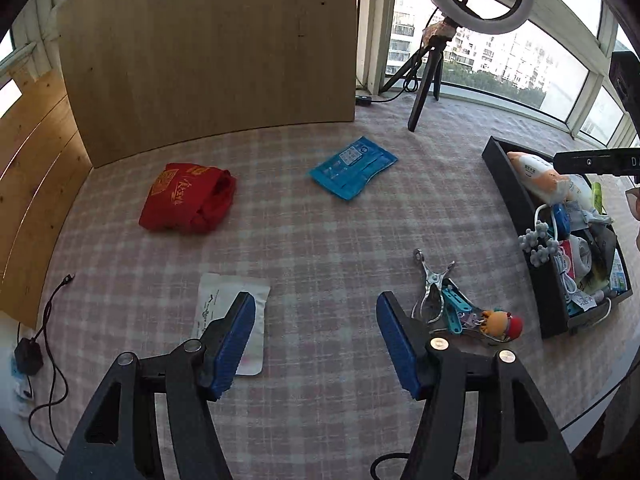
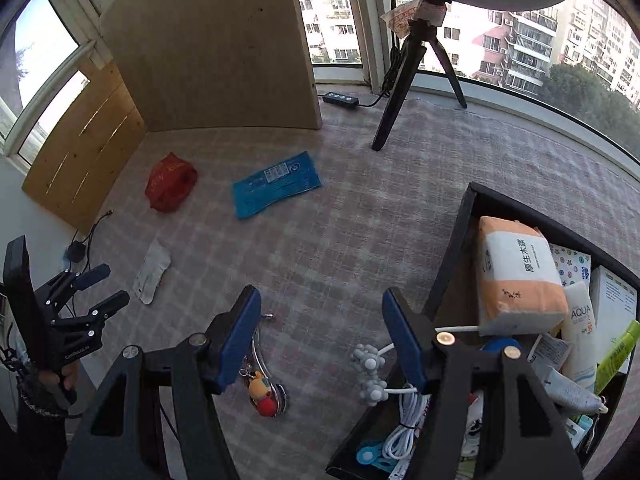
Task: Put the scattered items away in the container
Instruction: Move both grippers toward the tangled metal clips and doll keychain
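both grippers point steeply down at the checked tablecloth (image 1: 320, 240), and both are empty with jaws parted fairly wide, nothing between the blue pads.

the left gripper (image 1: 316, 320) hangs over the near middle of the table. its left finger covers part of a flat white packet (image 1: 224, 300), but i can't tell if it touches it. just right of its right finger lies a small heap: a metal clip (image 1: 430, 280), teal clips (image 1: 456, 312) and a little toy keychain (image 1: 502, 324). from the right wrist view you can see this gripper (image 2: 100, 292) at the far left, held in a hand (image 2: 60, 380) with a dark sleeve, fingers aimed out over the table.

the right gripper (image 2: 320, 320) sits at the edge of the black tray (image 2: 452, 264), its right finger over the tray's near wall, its left finger over the toy keychain heap. the tray is already stuffed: a tissue pack (image 2: 516, 276), a sunscreen tube (image 2: 580, 340), a white cable (image 2: 404, 428) and a grey knobbly thing (image 2: 370, 376) poking over the rim.

still loose on the cloth further back: a red bag (image 1: 188, 198) and a blue packet (image 1: 352, 168), well apart from each other.
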Demonstrator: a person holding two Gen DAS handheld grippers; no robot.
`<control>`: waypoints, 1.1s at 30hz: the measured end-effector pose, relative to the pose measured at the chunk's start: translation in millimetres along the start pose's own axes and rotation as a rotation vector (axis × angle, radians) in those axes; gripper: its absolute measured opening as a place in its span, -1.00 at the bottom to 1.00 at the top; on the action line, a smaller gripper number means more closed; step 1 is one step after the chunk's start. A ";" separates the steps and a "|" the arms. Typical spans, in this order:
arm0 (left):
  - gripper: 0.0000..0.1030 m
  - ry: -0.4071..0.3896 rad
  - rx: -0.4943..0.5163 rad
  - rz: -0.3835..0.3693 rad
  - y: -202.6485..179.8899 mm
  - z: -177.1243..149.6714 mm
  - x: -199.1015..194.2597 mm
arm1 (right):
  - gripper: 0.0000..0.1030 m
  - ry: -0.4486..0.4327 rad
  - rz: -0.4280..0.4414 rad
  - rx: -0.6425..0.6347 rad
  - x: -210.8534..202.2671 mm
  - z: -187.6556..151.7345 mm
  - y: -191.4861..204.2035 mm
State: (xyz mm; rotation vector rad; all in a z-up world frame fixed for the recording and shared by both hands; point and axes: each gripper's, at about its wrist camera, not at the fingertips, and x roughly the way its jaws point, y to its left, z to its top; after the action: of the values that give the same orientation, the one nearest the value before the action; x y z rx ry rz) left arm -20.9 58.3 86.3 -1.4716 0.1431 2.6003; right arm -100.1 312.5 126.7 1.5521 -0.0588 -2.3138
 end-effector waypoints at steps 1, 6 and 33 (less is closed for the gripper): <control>0.18 0.015 -0.011 0.018 11.1 -4.7 3.2 | 0.21 0.015 0.007 -0.005 8.4 6.3 5.7; 0.22 0.089 0.000 0.049 44.2 -18.6 22.4 | 0.21 0.077 0.036 -0.022 53.4 42.4 32.5; -0.23 0.164 0.286 -0.248 -51.8 12.5 61.3 | -0.01 0.234 0.030 -0.085 51.4 -50.1 15.6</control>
State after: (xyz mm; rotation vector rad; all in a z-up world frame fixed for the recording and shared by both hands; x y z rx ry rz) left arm -53.4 116.3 39.7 -1.4901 0.3149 2.1621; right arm -68.0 289.9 64.6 1.7524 0.0739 -2.0687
